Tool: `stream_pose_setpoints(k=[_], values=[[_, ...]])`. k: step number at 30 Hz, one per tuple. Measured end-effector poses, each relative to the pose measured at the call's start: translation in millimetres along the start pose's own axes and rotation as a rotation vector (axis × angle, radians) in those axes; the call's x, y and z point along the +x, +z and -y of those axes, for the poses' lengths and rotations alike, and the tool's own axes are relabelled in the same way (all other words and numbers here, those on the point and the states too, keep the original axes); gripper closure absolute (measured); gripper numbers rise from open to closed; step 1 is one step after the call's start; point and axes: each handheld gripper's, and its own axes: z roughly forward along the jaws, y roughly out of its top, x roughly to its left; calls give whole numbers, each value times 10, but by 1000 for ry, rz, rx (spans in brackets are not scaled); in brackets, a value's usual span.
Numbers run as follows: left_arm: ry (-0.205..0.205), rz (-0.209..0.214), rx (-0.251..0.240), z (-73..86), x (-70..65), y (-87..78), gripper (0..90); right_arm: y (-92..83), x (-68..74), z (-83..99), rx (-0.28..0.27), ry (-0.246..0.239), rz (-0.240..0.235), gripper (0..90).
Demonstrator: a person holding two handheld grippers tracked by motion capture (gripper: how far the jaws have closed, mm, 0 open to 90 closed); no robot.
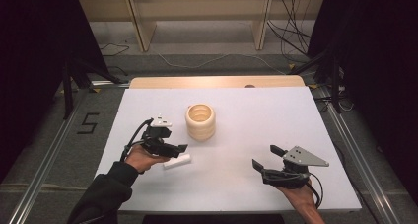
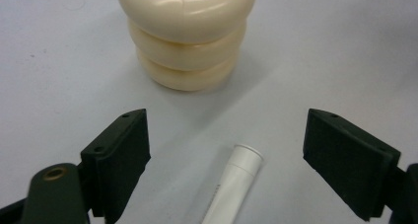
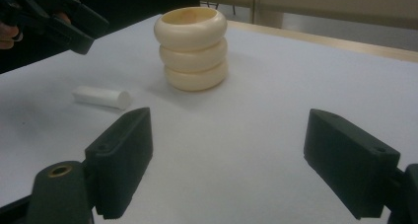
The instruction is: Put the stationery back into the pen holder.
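Left tongs [image 1: 173, 147] stood with jaws spread wide, hovering just above a white tube [image 2: 230, 184] that lay flat on the worktop [image 1: 256, 120] between and slightly ahead of the jaws. Right tongs [image 1: 264, 158] were likewise spread wide and empty, well apart from the tube, on the person's right side of the worktop. A cream holder [image 1: 200, 121], built as three stacked rounded rings with an open top, stood upright just beyond the tube.

Risks, as judged: the tube was a smooth, hard-looking cylinder with a stepped cap end, so it would likely roll or squirt sideways if the jaws closed off-centre or across its tapering end. It lay at an angle to the jaw line in the left gripper view, and a closing pinch might turn it rather than seize it. The holder looked light and glossy; a nudge from the tongs or the tube could slide or tip it. The worktop was matte, pale and flat, offering little to stop a rolling part.
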Motion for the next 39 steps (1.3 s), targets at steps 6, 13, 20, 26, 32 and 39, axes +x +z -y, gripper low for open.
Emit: stream_pose_setpoints(k=[6, 13, 20, 26, 32, 39], values=[[46, 10, 50, -12, -60, 46, 175, -7, 7, 4, 2, -1, 0, 194], [99, 10, 130, 3, -97, 151, 184, -16, 4, 5, 1, -2, 2, 194], [129, 9, 187, 28, -98, 221, 203, -17, 14, 2, 3, -6, 1, 194], [161, 7, 271, 52, -98, 318, 219, -8, 17, 3, 5, -6, 0, 194], [215, -1, 367, 70, -82, 405, 246, -7, 24, 2, 5, -11, -1, 195], [239, -7, 443, 99, -95, 518, 307, -2, 30, 2, 6, -12, -4, 196]])
